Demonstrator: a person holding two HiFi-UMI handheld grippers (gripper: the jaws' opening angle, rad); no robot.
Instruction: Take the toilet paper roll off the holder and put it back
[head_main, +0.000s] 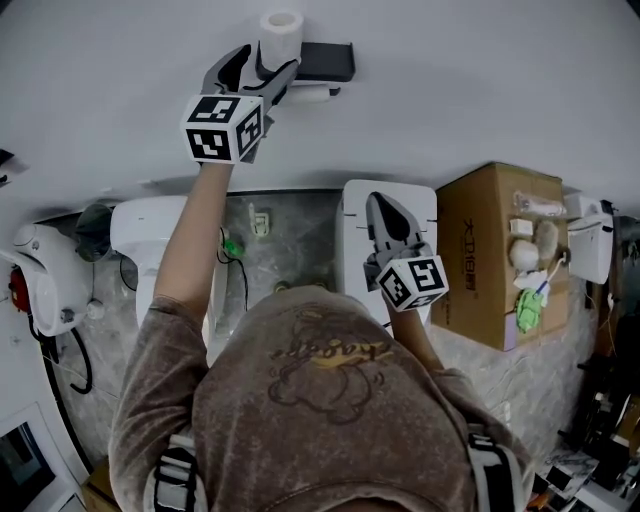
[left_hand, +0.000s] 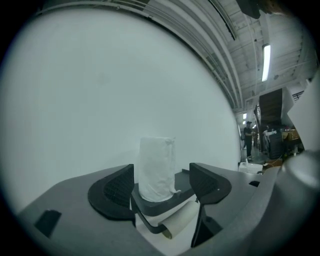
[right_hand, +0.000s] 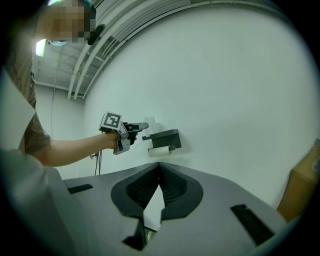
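A white toilet paper roll (head_main: 281, 35) (left_hand: 157, 167) stands upright on the top shelf of the black wall holder (head_main: 328, 62) (left_hand: 186, 186) (right_hand: 166, 137). A second roll (head_main: 312, 93) (left_hand: 182, 220) (right_hand: 160, 151) hangs on the bar underneath. My left gripper (head_main: 268, 60) (left_hand: 161, 182) (right_hand: 140, 126) is open. Its jaws stand on either side of the upright roll, with a small gap at each pad. My right gripper (head_main: 380, 203) (right_hand: 159, 167) is shut and empty, held low and back from the wall, pointing at the holder.
A cardboard box (head_main: 478, 250) with small items on top stands on the floor at the right. A white panel (head_main: 352, 235) leans beside it. A white toilet (head_main: 145, 235) sits at the left. People (left_hand: 248, 137) stand far off in the hall.
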